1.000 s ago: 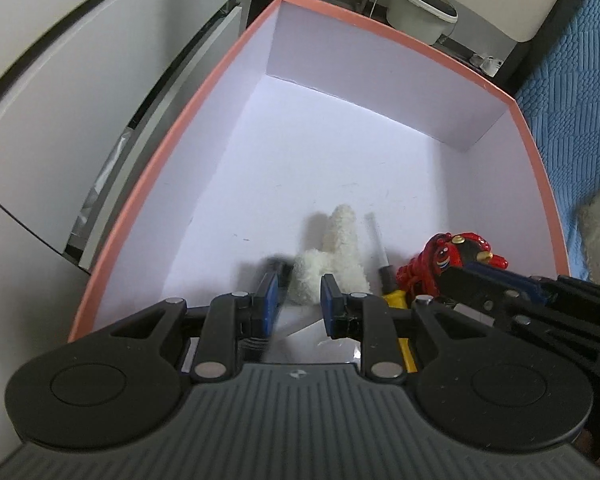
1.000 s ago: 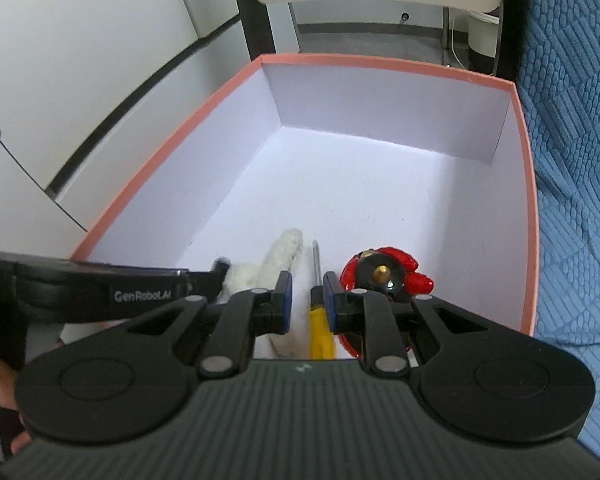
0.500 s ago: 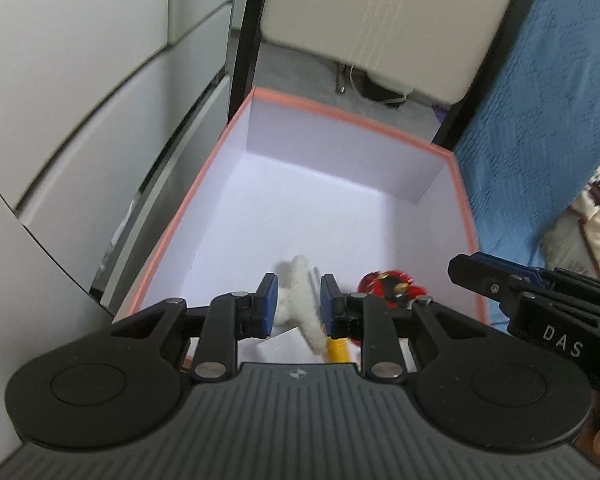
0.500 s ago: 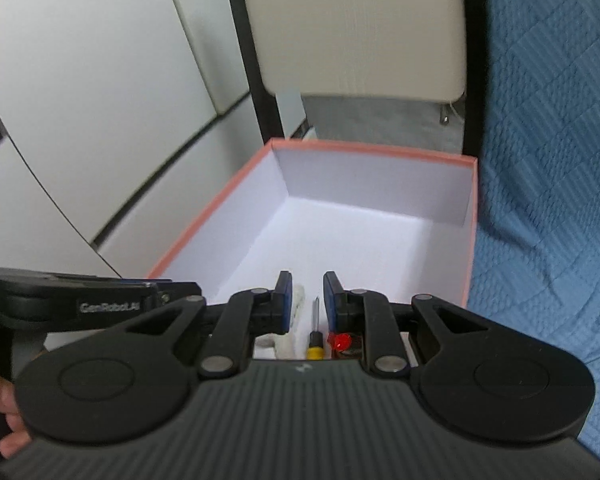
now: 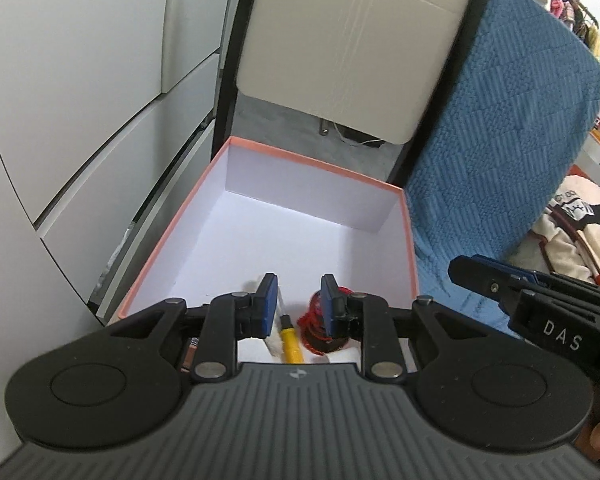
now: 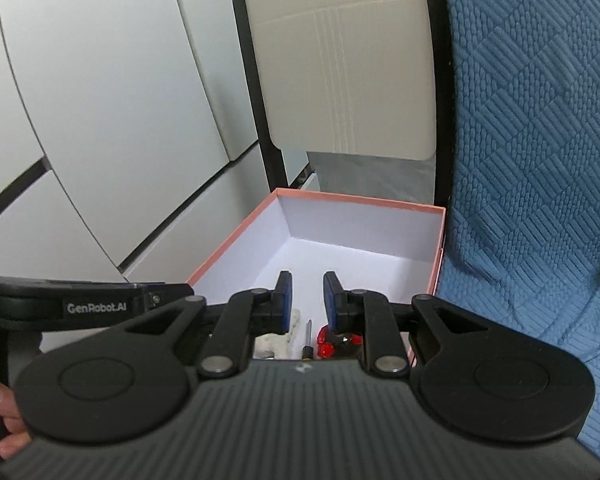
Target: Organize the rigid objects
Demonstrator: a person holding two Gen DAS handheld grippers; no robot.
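Note:
A pink-rimmed box (image 5: 172, 236) with a white inside stands on the floor; it also shows in the right wrist view (image 6: 236, 236). At its near end lie a white plush toy (image 6: 278, 340), a yellow-handled screwdriver (image 5: 290, 336) and a red toy (image 5: 314, 320). The screwdriver (image 6: 308, 340) and red toy (image 6: 330, 342) show in the right wrist view too. My left gripper (image 5: 298, 300) is open and empty, raised above the box's near end. My right gripper (image 6: 307, 296) is open and empty, also raised above the near end.
White cabinet fronts (image 5: 80, 100) stand to the left of the box. A beige chair back (image 5: 348, 48) with black legs is behind it. A blue quilted cover (image 6: 532, 160) hangs along the right. Folded clothes (image 5: 572, 232) lie at far right.
Both grippers have lifted up and back from inside the box. The box now looks smaller and farther below. The toys and screwdriver stay in the box.

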